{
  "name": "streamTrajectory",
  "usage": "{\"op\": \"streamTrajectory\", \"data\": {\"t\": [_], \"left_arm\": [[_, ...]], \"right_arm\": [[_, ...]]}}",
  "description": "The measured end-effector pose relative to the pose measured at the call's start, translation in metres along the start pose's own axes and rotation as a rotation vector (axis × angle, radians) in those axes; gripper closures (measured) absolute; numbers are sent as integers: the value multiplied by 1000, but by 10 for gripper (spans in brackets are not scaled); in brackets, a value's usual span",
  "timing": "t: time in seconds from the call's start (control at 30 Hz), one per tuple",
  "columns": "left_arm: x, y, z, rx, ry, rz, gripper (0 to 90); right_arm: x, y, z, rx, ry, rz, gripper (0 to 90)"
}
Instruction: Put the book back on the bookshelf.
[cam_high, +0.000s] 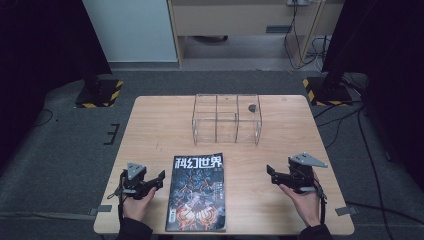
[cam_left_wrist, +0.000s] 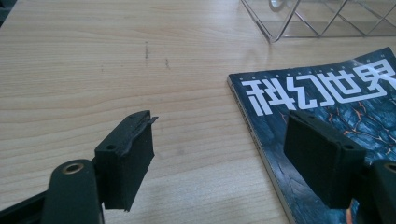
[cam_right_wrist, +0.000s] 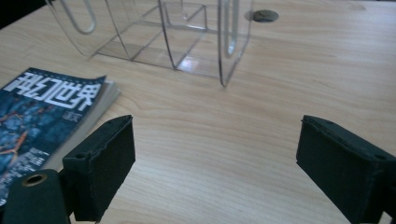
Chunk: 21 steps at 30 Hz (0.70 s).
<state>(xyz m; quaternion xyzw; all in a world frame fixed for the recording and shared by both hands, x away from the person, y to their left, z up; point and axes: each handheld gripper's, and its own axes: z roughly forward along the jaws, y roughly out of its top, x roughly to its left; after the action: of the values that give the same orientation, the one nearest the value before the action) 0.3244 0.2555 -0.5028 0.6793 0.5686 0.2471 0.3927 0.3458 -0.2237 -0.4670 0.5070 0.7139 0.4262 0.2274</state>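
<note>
Dark-covered magazine, closed, flat on table's near edge, title facing up

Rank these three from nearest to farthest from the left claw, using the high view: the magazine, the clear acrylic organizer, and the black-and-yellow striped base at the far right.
1. magazine: lying flat just beside the left claw, toward the table's middle.
2. clear acrylic organizer: standing at the table's far side, past the magazine.
3. black-and-yellow striped base: on the floor beyond the table's far right corner.

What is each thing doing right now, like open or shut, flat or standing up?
magazine: closed, flat on the table, cover up.
clear rack: upright, compartments empty.
left gripper: open, holding nothing, beside the magazine.
right gripper: open, holding nothing.
table: level, small dark hole behind the rack.
</note>
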Motion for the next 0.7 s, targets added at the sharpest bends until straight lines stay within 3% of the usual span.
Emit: {"op": "streamTrajectory", "data": {"t": [0.37,0.7], "left_arm": [[-6,-5,5,12,-16,10,265],[-11,-9,11,37,-35,24,337]], "right_arm": [[24,26,2,-36,57,-21,145],[47,37,9,-46,98,-56,177]]}}
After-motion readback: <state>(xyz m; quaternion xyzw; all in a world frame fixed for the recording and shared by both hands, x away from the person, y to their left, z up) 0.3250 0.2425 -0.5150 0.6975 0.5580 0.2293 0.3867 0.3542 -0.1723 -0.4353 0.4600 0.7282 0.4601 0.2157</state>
